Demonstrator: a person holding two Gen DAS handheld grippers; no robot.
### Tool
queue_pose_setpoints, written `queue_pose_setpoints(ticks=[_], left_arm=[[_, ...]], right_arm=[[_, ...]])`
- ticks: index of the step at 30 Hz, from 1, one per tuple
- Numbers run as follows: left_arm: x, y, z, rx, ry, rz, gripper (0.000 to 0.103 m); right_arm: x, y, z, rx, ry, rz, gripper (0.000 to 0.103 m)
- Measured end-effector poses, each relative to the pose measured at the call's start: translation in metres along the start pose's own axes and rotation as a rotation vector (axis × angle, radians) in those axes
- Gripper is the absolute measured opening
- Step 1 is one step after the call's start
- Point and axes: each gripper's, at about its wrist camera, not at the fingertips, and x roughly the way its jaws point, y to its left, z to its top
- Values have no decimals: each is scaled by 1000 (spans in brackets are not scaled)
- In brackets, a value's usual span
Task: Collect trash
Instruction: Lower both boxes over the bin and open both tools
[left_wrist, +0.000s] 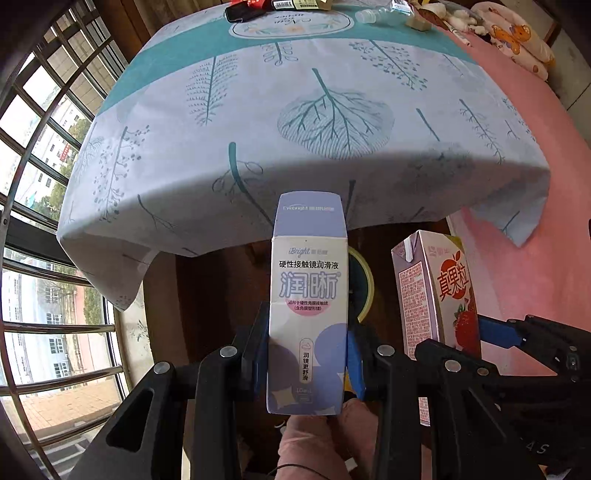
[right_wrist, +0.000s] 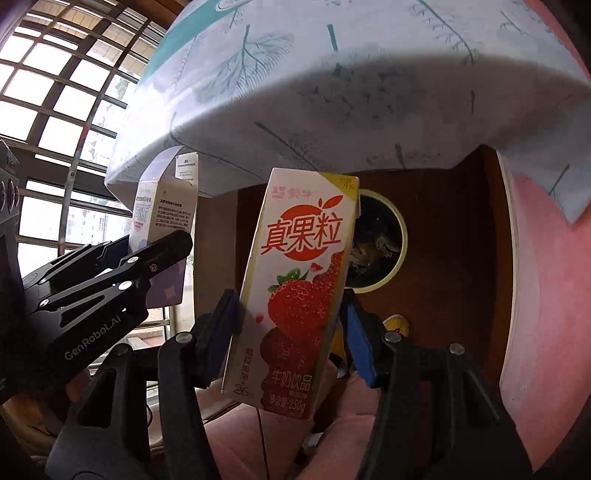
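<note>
My left gripper (left_wrist: 308, 354) clamps the lens-solution box (left_wrist: 308, 306); my right gripper (right_wrist: 291, 339) clamps the strawberry milk carton (right_wrist: 295, 288). The yellow-rimmed bin (right_wrist: 380, 240) lies at 1 o'clock beyond it, under the bench (left_wrist: 295, 110) overhang.

A matt paperboard lens-solution box (left_wrist: 308, 306) and a glossy printed milk carton (right_wrist: 295, 291) sit between matt black plastic fingers (left_wrist: 255, 354) with blue pads, before a smooth printed cloth (left_wrist: 295, 110) draped over the tabletop's edge.
</note>
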Motion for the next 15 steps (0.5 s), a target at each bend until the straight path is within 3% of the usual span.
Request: queue_pose_setpoints(ticks=[9, 15], left_arm=[[121, 4, -14, -16, 71, -75, 34], [200, 1, -12, -16, 88, -93, 35]], right_arm=[[120, -64, -7, 137, 33, -78, 53], [190, -94, 0, 153, 1, -106, 54]])
